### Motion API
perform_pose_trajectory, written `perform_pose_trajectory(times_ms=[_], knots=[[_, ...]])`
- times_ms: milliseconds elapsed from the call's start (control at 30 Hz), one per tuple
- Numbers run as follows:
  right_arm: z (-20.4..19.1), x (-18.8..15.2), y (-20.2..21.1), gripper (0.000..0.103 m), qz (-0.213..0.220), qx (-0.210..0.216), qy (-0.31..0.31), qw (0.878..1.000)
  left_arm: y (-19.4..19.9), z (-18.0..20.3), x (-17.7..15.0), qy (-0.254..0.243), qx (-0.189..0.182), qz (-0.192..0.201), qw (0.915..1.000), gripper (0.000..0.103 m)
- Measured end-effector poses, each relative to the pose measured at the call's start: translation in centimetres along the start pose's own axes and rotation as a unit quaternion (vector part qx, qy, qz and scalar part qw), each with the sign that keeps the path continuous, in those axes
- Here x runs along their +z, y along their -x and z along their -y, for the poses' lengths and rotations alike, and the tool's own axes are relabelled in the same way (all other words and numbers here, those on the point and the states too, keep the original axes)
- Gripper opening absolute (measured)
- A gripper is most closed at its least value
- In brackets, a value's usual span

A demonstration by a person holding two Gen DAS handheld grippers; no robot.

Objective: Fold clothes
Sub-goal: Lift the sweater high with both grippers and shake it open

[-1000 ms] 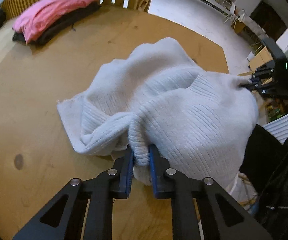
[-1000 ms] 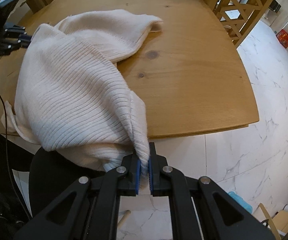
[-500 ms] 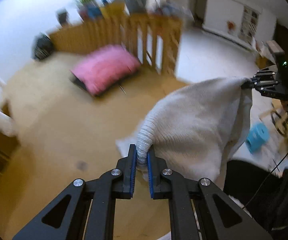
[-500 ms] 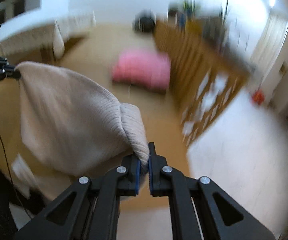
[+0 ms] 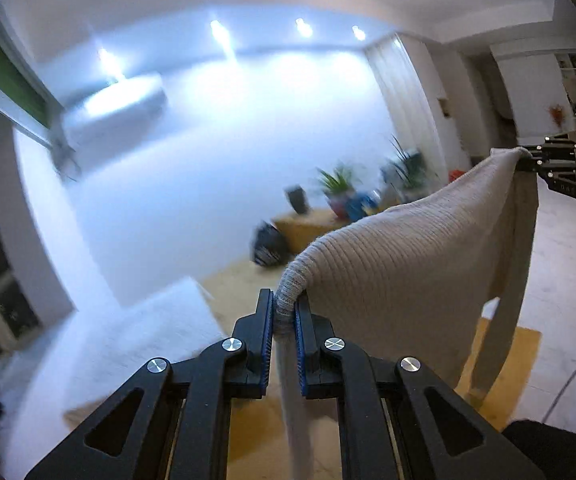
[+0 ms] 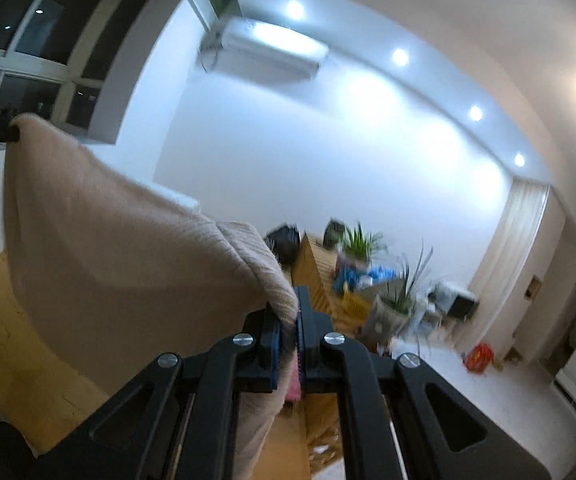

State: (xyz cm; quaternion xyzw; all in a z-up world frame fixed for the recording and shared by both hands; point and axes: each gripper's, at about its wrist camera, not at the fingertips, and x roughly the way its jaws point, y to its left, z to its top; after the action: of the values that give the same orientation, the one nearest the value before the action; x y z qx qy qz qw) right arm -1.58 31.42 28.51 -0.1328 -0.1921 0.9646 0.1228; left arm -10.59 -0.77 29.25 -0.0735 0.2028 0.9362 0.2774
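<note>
A cream ribbed knit sweater (image 5: 408, 264) hangs in the air, stretched between my two grippers. My left gripper (image 5: 284, 312) is shut on one corner of it. My right gripper (image 6: 288, 320) is shut on the other corner; it also shows in the left wrist view (image 5: 528, 156) at the far right. The sweater shows in the right wrist view (image 6: 119, 248) running left to the left gripper (image 6: 13, 133). A sleeve (image 5: 504, 304) dangles below. Both cameras point up toward the wall and ceiling.
The wooden table (image 5: 247, 432) lies far below, with a white cloth pile (image 5: 127, 344) at its left. A wooden fence (image 6: 320, 276), potted plants (image 6: 362, 240) and a black bag (image 5: 267, 246) stand behind. A wall air conditioner (image 6: 271, 50) hangs high.
Both grippers have lifted the sweater off the table and raised it high. The views swung from the tabletop up to the wall and ceiling. The sweater now hangs spread between them.
</note>
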Motion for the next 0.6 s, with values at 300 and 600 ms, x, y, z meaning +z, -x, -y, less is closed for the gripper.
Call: perform_pose_trajectory(times_ms=[300,600], knots=[[-5.7,3.2,-1.5,0.006,0.034,0.023,0.033,0.999,3.8,-5.7,-0.9,-0.009,0.068,-0.004,0.9976,0.009],[-15.8,-4.1,-26.7,0.011,-0.089,0.042,0.089,0.991,-18.2,-11.2,-12.3,-0.006,0.077,-0.167,0.9830,0.011]])
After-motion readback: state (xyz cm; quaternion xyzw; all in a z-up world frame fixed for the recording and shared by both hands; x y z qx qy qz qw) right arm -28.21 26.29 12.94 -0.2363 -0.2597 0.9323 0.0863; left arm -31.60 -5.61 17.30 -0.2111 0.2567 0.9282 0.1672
